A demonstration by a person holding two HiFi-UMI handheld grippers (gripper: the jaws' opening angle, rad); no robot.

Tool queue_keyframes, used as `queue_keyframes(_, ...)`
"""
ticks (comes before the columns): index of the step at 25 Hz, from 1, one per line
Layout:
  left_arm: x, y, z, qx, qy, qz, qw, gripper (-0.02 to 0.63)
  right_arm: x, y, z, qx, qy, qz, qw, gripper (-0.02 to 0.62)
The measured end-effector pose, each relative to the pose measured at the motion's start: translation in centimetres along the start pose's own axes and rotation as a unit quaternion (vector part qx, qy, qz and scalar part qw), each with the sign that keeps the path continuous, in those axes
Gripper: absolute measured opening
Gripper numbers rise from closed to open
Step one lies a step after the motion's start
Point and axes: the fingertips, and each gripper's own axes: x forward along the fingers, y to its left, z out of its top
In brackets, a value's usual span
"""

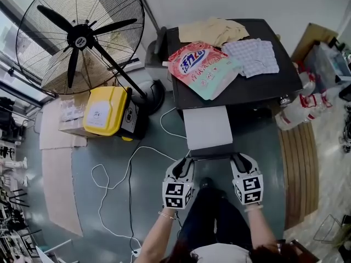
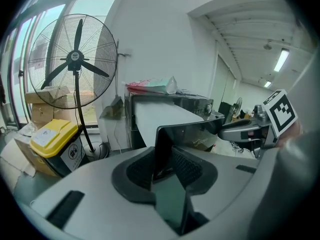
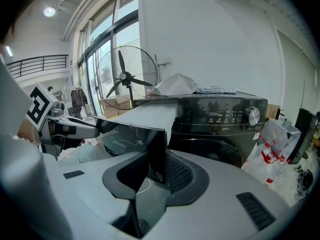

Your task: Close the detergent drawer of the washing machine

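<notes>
the left gripper (image 1: 184, 163) (image 2: 162, 164) has its jaws spread. the left end of the drawer front (image 1: 211, 151) (image 2: 192, 134) stands in the gap, and the right jaw sits before the panel's face. the pads do not clamp it; whether a tip touches the panel cannot be told.

the right gripper (image 1: 239, 160) (image 3: 152, 166) mirrors it: jaws spread, the panel's right edge (image 3: 160, 149) in the gap, the left jaw before its glossy face. in each gripper view the other gripper shows at the far end of the panel, its marker cube above.

the drawer (image 1: 207, 126) is pulled far out of the washer (image 1: 247, 89) (image 3: 220, 134), a long pale box with the dark front at the near end, between the two grippers.

on the washer's black top lie a detergent bag (image 1: 200, 62), a beige cloth (image 1: 214, 30) behind it and a checked cloth (image 1: 252, 56) to its right, touching the bag.

left of the washer stand a big fan (image 1: 77, 37) (image 2: 75, 59) (image 3: 125, 76) and a yellow bin (image 1: 104, 110) (image 2: 50, 136). a white cable (image 1: 126, 169) loops over the floor near the left gripper. plastic bags (image 1: 299, 108) (image 3: 275, 149) lie right of the washer.
</notes>
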Motion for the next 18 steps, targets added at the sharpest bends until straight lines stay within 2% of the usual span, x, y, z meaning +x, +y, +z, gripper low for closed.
queue_keyframes(18, 2.0, 1.3, 1.9, 0.005, 0.003, -0.012, 0.9999, 0.115, 2.1, -1.1, 2.0, 0.014, -0.005, -0.016, 1.000, 0.121)
